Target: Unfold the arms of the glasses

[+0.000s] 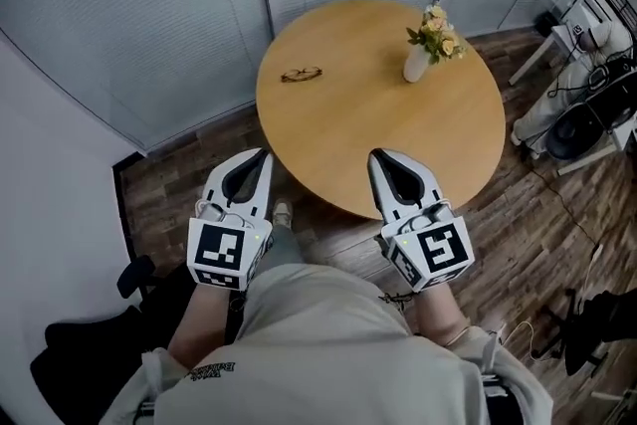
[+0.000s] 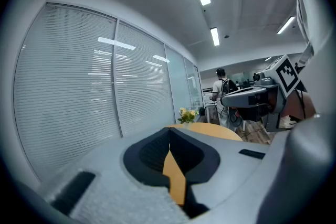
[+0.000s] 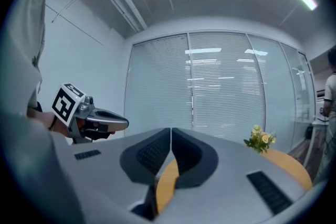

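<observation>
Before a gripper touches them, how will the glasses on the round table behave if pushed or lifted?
The glasses look thin-framed, so they are probably light and easily bent. They lie flat on the smooth wooden table, so a push would likely slide them rather than roll them. Lying so low, they may be awkward to pinch.

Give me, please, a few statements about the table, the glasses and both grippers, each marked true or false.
1. The glasses lie on the round table, apart from both grippers. True.
2. The left gripper is closed on the glasses. False: its jaws are together with nothing between them, at the table's near edge.
3. In the head view, the vase of flowers stands on the table to the right of the glasses. True.
4. The right gripper has its jaws wide apart. False: its jaws are together and empty.
</observation>
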`<state>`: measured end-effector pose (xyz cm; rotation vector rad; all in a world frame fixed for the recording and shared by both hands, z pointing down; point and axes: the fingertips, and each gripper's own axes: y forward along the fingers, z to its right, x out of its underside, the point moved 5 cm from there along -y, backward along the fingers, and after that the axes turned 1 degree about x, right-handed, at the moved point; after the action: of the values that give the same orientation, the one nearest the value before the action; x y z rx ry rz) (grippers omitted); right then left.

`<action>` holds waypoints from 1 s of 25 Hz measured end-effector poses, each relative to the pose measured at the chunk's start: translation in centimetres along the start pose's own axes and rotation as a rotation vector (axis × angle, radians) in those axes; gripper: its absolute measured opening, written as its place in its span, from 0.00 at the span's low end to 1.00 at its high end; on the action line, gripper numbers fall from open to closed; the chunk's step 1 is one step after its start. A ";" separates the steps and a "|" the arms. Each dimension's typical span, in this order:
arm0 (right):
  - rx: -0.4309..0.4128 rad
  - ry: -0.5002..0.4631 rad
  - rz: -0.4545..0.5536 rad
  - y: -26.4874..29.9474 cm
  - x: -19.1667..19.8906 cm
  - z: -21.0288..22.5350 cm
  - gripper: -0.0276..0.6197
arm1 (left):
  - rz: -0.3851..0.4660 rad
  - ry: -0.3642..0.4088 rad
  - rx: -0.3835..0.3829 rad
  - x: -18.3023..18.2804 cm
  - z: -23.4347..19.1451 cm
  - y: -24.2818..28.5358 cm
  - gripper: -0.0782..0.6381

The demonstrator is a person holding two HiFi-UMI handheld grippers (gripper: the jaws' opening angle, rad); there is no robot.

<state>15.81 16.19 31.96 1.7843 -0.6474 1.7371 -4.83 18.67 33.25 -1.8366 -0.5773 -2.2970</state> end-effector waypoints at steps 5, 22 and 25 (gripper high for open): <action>0.017 -0.005 -0.028 3.5 0.3 0.8 0.09 | -0.004 -0.008 0.024 0.3 -2.9 2.9 0.14; 0.085 -0.052 -0.107 18.8 -1.0 1.8 0.09 | -0.046 -0.025 0.105 1.6 -15.9 11.8 0.14; 0.094 -0.071 -0.119 21.4 -1.1 1.8 0.09 | -0.057 -0.023 0.128 1.9 -17.9 13.4 0.14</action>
<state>2.40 -0.61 32.15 1.9160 -0.4847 1.6556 -16.88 -0.18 34.59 -1.8120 -0.7708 -2.2190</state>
